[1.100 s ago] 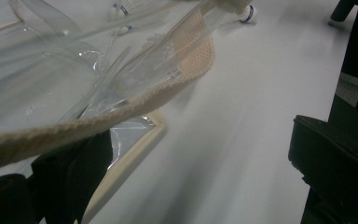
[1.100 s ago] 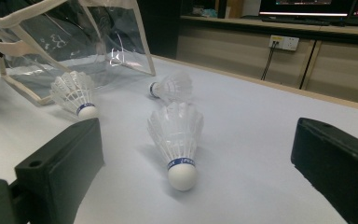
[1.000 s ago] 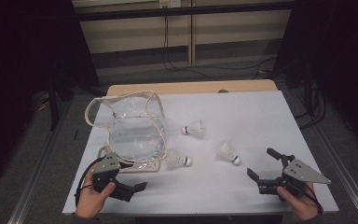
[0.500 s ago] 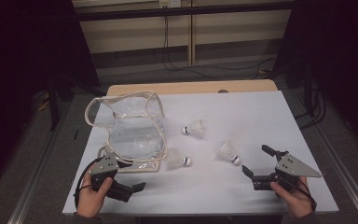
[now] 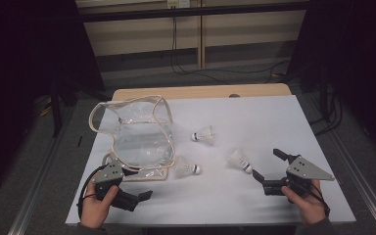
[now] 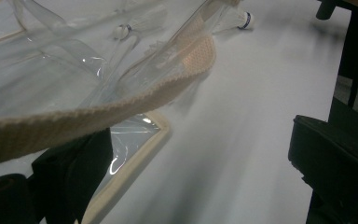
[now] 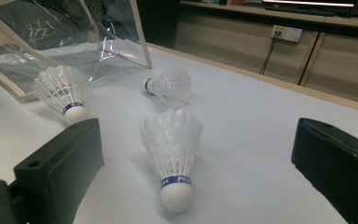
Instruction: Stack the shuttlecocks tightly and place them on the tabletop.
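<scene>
Shuttlecock [image 7: 173, 156], 1 of 3 on white worktop [image 5: 274, 122], lying cork-forward between spread right tongs [image 5: 274, 169]: judged featherlight, crushable skirt, best pinched at cork; left tongs [image 5: 132, 188] agape beside clear bag [image 5: 137, 134].

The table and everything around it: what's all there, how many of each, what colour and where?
Shuttlecocks: three, white; nearest lies in front of the right gripper, one beside the bag, one farther back at the middle.
Clear bag: one, see-through with beige trim, on the table's left.
Table: one, white top.
Wall socket: one, white, on the back wall, with cables hanging down.
Left gripper: black with a grey plate, jaws open, near left by the bag.
Right gripper: same, jaws open, near right.
</scene>
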